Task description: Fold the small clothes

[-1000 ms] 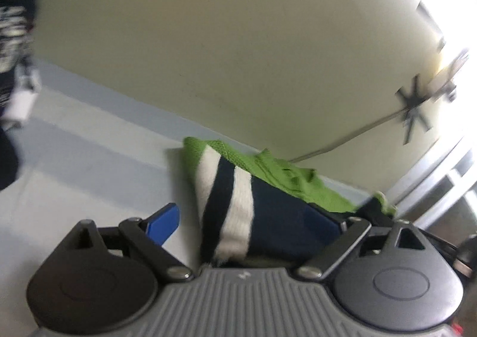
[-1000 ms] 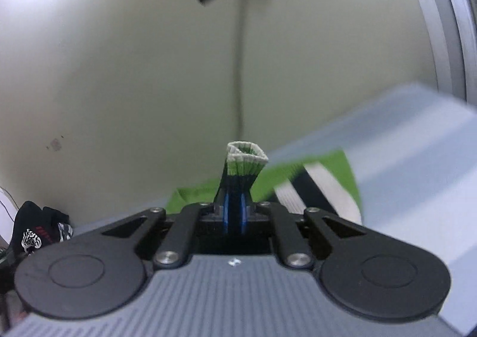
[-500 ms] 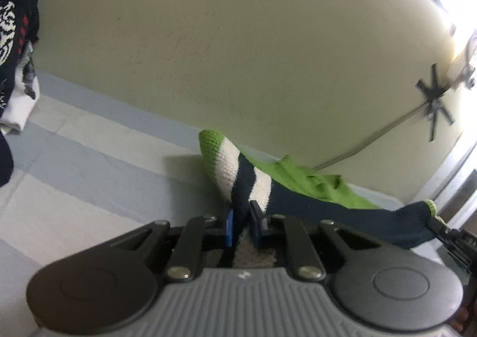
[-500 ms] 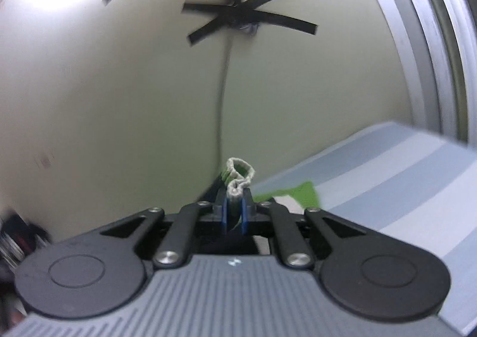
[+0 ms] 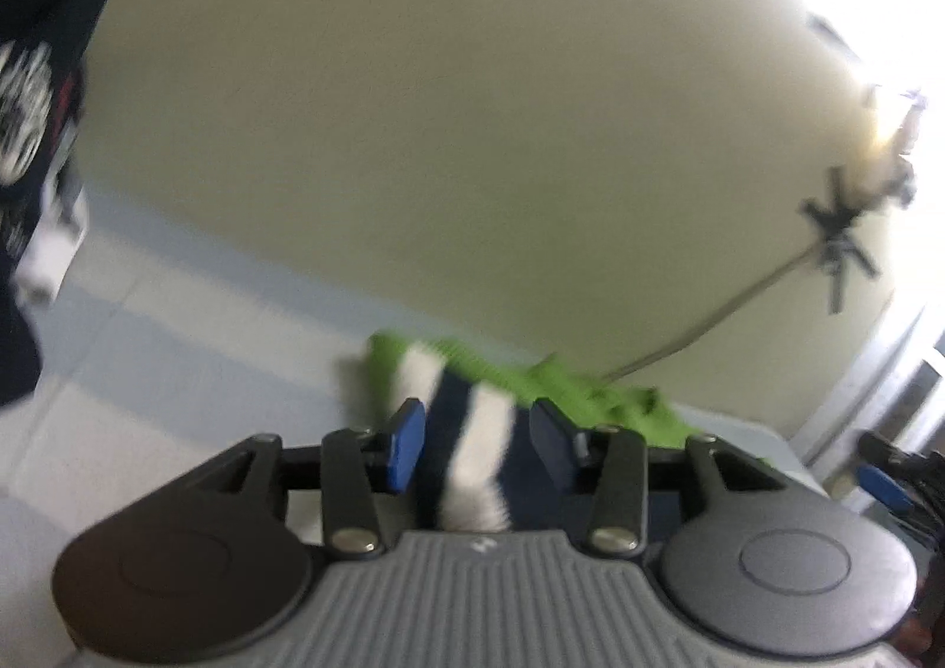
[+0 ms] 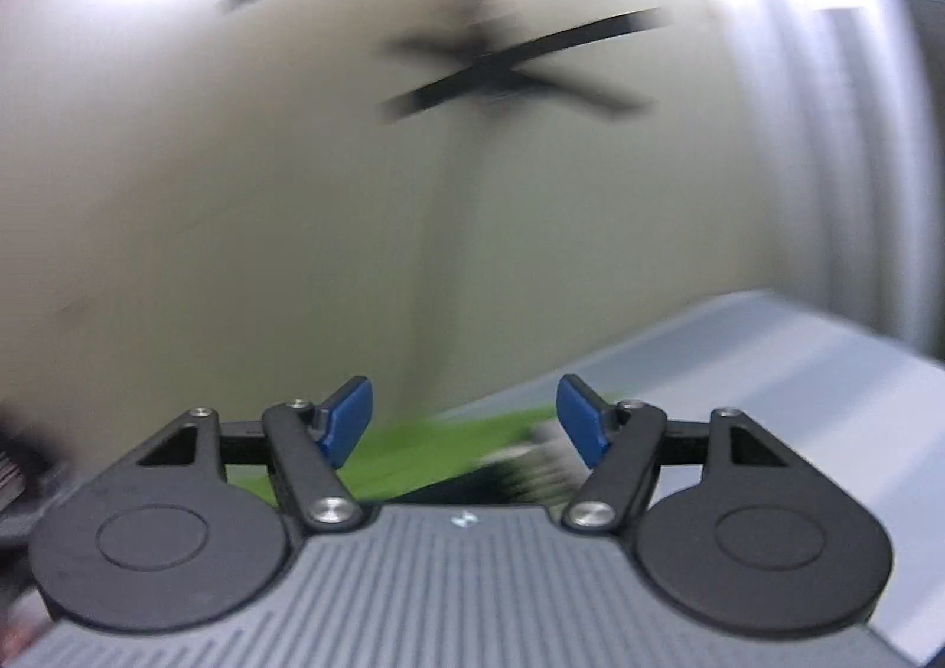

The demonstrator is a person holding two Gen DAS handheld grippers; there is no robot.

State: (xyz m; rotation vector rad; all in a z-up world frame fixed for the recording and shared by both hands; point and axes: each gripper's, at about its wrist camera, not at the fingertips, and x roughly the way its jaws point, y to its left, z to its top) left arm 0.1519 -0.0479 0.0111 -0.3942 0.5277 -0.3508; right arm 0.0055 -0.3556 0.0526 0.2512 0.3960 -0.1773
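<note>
In the left wrist view our left gripper (image 5: 477, 434) stood open around the striped sock (image 5: 472, 449), which lay on the bed (image 5: 147, 349). We judged it best to press the soft knit flat before letting go.

In the right wrist view our right gripper (image 6: 465, 423) was open and empty above the blurred green cloth (image 6: 413, 455).
</note>
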